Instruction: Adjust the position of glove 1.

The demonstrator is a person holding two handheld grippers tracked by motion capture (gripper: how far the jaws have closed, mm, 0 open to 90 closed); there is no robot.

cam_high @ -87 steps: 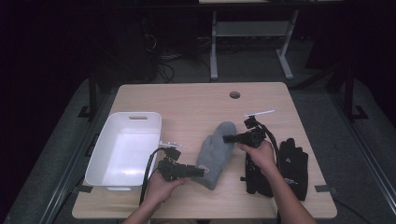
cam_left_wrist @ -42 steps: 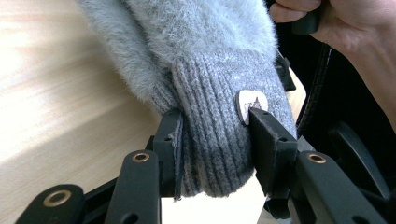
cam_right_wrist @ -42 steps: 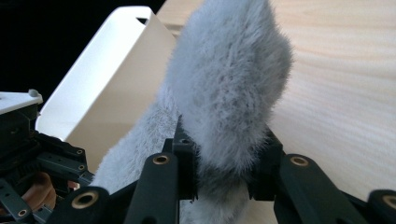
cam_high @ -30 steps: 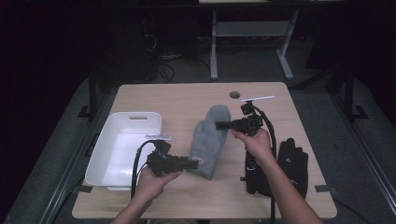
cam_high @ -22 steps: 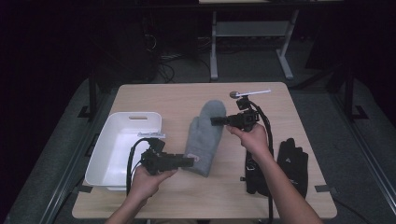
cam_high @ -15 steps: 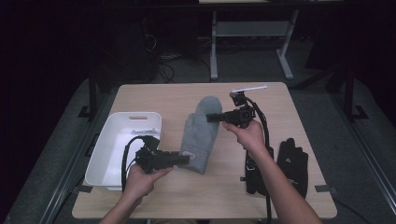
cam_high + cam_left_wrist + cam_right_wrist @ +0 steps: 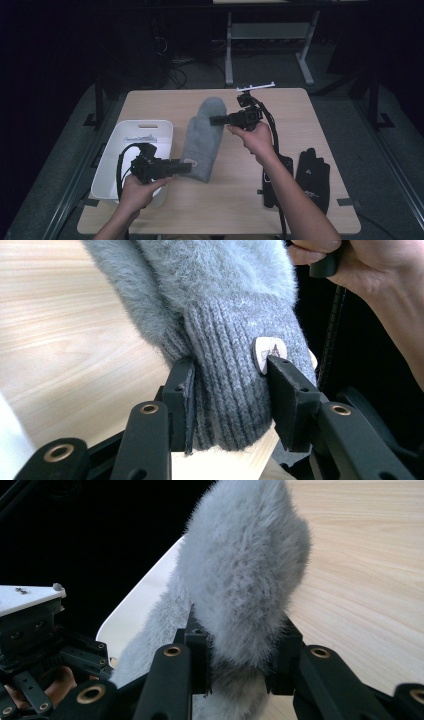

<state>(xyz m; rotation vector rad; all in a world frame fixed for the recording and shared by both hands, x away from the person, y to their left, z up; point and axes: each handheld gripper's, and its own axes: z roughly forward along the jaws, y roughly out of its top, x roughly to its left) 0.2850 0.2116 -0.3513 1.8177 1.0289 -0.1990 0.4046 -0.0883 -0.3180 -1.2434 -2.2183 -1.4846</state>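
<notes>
Currently the grey mitten [image 7: 202, 140] hangs stretched between both grippers above the table [image 7: 300, 100], just right of the white bin [image 7: 117, 165]. Left gripper [image 7: 227, 392] clamps the ribbed cuff; right gripper [image 7: 240, 652] clamps the fluffy tip. Long axis runs near-to-far, cuff nearest the person. Bin lies leftward, closer to the left hand; both forearms raised, jaws roughly level.

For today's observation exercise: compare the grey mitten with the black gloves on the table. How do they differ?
The mitten is grey and fluffy with a ribbed cuff; the gloves are black and smooth-looking. The mitten has no separate fingers showing; the gloves have them. The mitten is gripped at both ends, the left gripper on its cuff and the right gripper near its tip; the gloves lie unheld at the table's right. Both are handwear.
</notes>
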